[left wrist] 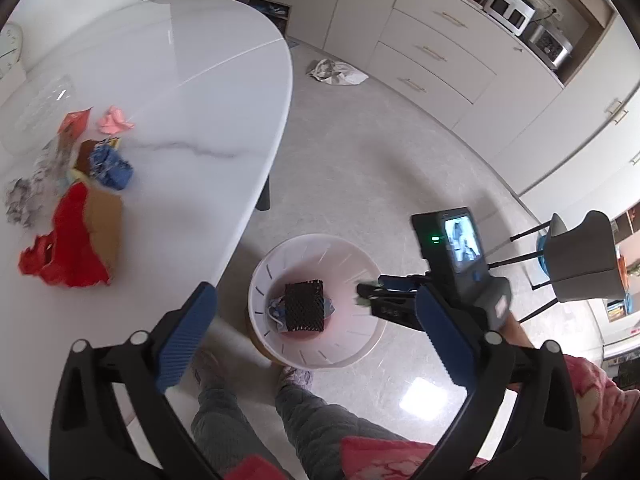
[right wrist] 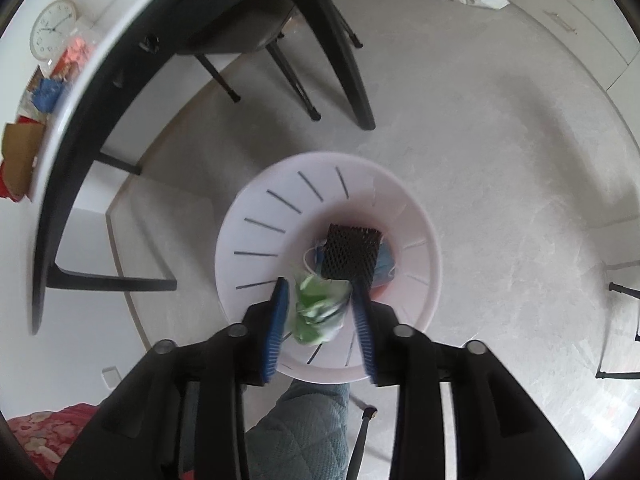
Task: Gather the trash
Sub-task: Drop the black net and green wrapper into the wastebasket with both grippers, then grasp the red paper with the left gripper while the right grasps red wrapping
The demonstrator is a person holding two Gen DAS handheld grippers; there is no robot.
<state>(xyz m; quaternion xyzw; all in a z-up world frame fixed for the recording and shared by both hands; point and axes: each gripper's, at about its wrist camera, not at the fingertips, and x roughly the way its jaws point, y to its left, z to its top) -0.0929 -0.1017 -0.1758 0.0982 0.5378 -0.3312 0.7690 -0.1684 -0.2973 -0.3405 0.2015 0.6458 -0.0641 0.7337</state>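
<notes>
Hanging over the white bin, right fingers part around green wrapper; left fingers wide, empty.

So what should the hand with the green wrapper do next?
Probably spread its fingers a bit wider and let go. The right gripper hangs right over the white bin, and the green wrapper sits loosely between the fingers, with a gap showing on one side. It should fall in beside the black mesh piece already there.
</notes>
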